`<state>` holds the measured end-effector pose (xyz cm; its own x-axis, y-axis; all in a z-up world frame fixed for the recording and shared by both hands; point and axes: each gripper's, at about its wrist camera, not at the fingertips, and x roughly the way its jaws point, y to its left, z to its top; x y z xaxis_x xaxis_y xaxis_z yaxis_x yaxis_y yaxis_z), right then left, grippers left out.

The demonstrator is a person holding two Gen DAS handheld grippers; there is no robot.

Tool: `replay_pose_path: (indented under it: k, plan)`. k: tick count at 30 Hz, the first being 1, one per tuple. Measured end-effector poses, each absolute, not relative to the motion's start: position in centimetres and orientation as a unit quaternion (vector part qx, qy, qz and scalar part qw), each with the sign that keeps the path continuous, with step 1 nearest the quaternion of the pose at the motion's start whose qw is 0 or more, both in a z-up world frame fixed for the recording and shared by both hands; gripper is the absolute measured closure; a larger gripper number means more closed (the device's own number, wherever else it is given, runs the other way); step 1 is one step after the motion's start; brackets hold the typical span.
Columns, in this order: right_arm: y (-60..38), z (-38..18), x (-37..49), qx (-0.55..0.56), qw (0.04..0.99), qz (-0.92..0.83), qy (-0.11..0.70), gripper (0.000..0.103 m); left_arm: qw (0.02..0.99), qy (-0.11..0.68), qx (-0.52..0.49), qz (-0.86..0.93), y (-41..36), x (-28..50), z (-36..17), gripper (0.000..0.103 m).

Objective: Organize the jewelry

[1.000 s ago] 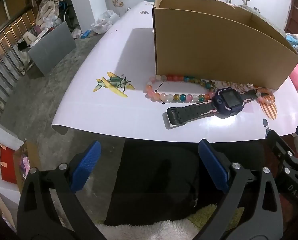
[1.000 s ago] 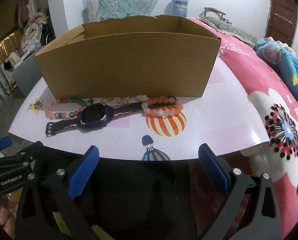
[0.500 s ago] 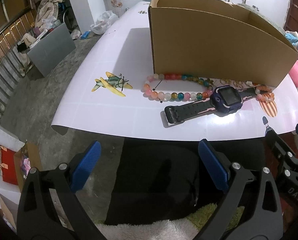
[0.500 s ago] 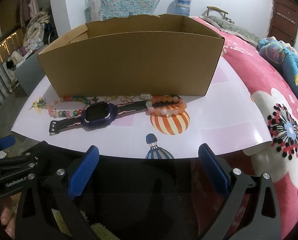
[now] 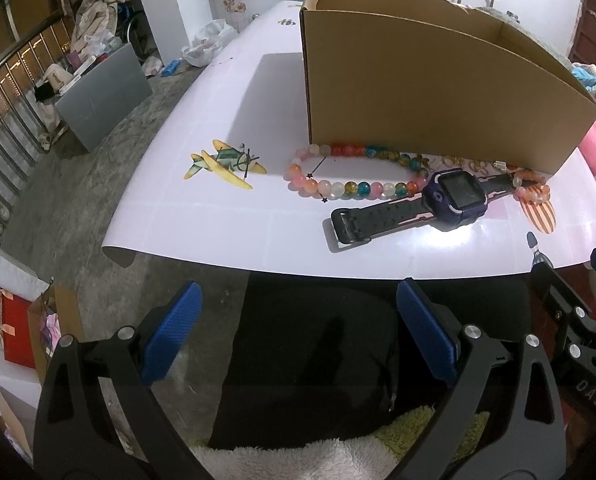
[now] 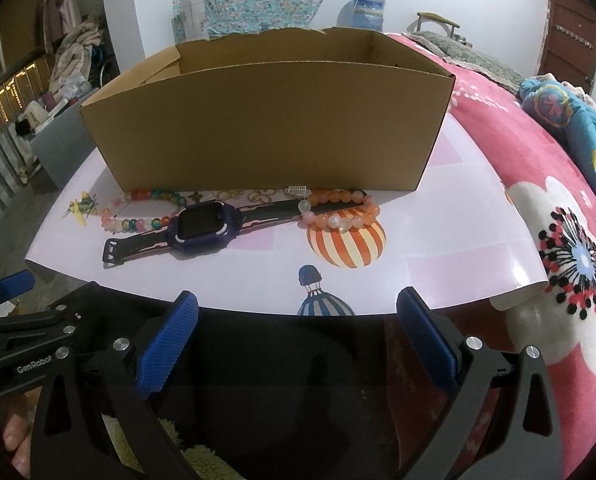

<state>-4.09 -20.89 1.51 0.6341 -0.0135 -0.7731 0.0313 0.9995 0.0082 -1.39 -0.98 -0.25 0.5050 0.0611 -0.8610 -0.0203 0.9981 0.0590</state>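
Now both grippers nearer watch (image 5: pixel 454 196), cardboard box (image 5: pixel 426 96); both jaws wide, empty.

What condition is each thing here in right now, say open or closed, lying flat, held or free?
Cardboard box: upright on the sheet, top open.
Smartwatch: lying flat, strap unbuckled, screen dark, free.
Multicoloured bead bracelet: lying flat in a loop, free.
Orange bead bracelet: lying beside the watch strap, free.
Left gripper: open, empty, short of the sheet.
Right gripper: open, empty, short of the sheet.
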Motion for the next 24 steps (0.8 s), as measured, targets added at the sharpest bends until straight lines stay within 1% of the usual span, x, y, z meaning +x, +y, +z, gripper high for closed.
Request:
replay_pose_path:
  k: [24]
  plan:
    - [-20.81,1.57,-4.3,0.014,0.904,-0.008,0.427,0.006,0.868,0.496,0.02,0.025,-0.84,-1.39,-0.41,0.009]
